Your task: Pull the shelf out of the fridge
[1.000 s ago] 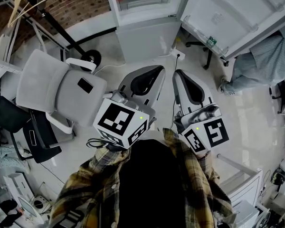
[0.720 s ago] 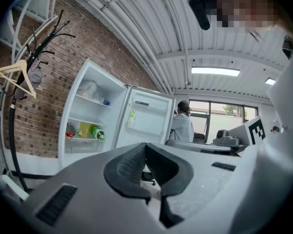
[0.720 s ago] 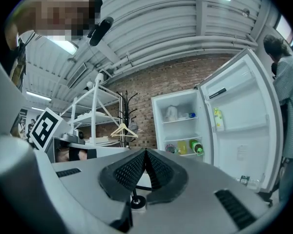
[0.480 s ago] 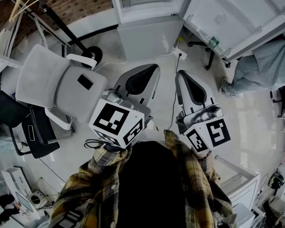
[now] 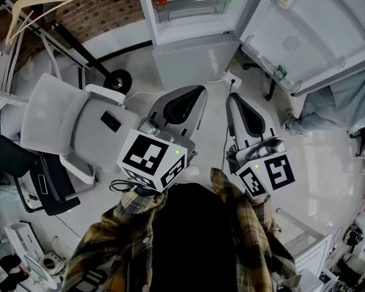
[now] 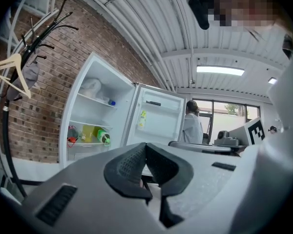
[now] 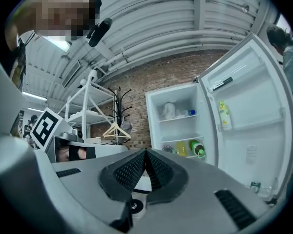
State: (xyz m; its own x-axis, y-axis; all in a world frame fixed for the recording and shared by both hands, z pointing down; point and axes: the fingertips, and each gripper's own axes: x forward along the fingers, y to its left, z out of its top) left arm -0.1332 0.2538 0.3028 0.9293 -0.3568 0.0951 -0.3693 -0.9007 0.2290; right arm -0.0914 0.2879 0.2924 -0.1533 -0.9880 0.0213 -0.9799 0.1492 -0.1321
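Note:
The white fridge (image 5: 188,23) stands ahead with its door (image 5: 310,23) swung wide to the right. Its glass shelves (image 6: 95,101) carry a white bag and, lower down, bottles (image 7: 193,147) in yellow and green. My left gripper (image 5: 198,90) and right gripper (image 5: 234,97) point level toward the fridge, side by side, still some way short of it. Both are shut with nothing between the jaws. In the left gripper view the black pads (image 6: 132,165) meet; in the right gripper view the pads (image 7: 132,172) also touch.
A grey office chair (image 5: 73,117) sits to my left. A black coat rack (image 6: 19,82) with a wooden hanger (image 5: 36,8) stands by the brick wall. A person (image 5: 347,102) sits to the right beyond the fridge door. A white cable and plug (image 5: 231,78) lie on the floor before the fridge.
Both grippers and I have moved forward toward the fridge; more of its interior and bottles shows at the top of the head view. Jaws stay shut.

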